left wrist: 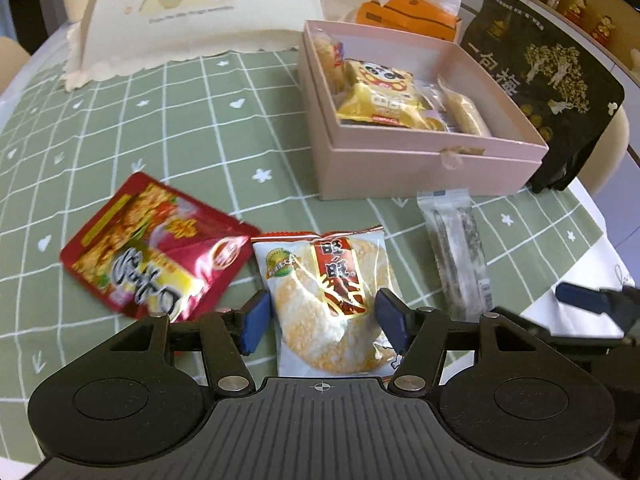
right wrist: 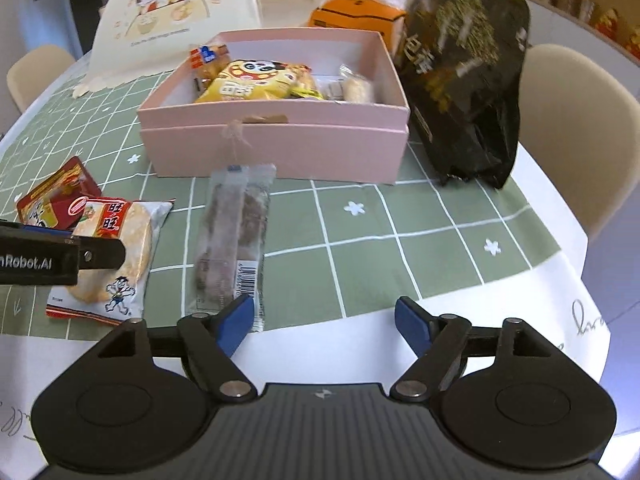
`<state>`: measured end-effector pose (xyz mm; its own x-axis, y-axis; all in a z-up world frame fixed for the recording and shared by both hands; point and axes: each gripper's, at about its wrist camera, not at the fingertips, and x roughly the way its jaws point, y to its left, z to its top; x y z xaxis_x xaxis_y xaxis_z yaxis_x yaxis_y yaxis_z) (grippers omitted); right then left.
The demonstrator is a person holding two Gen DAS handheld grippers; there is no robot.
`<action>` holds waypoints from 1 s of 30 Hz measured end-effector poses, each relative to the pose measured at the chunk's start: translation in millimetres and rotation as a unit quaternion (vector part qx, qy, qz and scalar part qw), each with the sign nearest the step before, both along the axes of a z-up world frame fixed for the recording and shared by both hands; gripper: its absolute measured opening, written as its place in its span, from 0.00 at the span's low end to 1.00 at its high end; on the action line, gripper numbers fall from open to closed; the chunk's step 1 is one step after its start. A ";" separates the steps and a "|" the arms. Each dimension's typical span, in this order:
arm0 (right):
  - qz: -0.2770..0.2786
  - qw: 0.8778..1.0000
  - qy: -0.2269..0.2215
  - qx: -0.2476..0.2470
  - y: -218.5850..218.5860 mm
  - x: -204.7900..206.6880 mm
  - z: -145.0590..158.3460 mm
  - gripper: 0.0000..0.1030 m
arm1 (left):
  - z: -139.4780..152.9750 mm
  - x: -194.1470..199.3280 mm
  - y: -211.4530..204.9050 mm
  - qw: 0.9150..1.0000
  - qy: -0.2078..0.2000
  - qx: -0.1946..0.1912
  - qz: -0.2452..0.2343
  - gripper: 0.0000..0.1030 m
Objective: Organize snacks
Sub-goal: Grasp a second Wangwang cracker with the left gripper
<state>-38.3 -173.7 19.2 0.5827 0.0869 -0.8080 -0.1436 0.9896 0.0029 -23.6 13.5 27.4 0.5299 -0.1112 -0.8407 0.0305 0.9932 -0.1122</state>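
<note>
Blue-padded, your left hand-held gripper (left wrist: 324,322) is gaping wide around the rice cracker packet (left wrist: 328,300) lying on the bench (left wrist: 224,128), without pressing it; your right hand-held gripper (right wrist: 324,322) is hovering wide and empty beside the clear-wrapped bar (right wrist: 234,236), short of the pink box (right wrist: 276,148).

The surface (left wrist: 192,128) wears a green cloth with a white grid and small white flowers, its white border showing at the near edge. On it, toward the back, sits an open pink box (left wrist: 420,160) with a black snack bag (left wrist: 552,80) standing just beside its right side. Behind the box lies an orange tissue pack (left wrist: 404,16), and to the left stands a cream mesh food cover (left wrist: 188,20). Nearer, three packets lie flat: a red pouch (left wrist: 152,248), a rice cracker packet (left wrist: 328,300) touching its right edge, and a clear-wrapped bar (left wrist: 456,252) just in front of the box.
</note>
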 end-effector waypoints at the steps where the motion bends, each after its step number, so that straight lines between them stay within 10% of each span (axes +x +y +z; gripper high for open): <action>1: -0.003 1.000 -0.002 0.001 -0.6 -0.4 -0.6 0.81 | 0.1 3.3 -2.3 1.000 0.000 0.002 -0.002 0.64; 12: -0.001 1.000 -0.011 0.012 -11.6 -4.8 -6.2 0.87 | 5.7 8.8 11.5 0.999 -0.020 0.050 -0.010 0.63; 17: -0.010 1.000 -0.024 0.012 -13.6 -7.6 -10.5 0.94 | 22.1 2.8 36.5 0.999 -0.029 -0.019 0.018 0.59; 30: 0.003 0.999 -0.031 0.012 -21.4 -20.4 -13.5 0.97 | 0.1 2.7 -41.9 0.990 -0.014 0.070 -0.121 0.75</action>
<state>-58.6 -195.1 5.7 0.6311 0.1093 -0.7680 -0.1495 0.9886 0.0179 -20.9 -28.4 27.6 0.5256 -0.1217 -0.8420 0.2711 0.9621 0.0301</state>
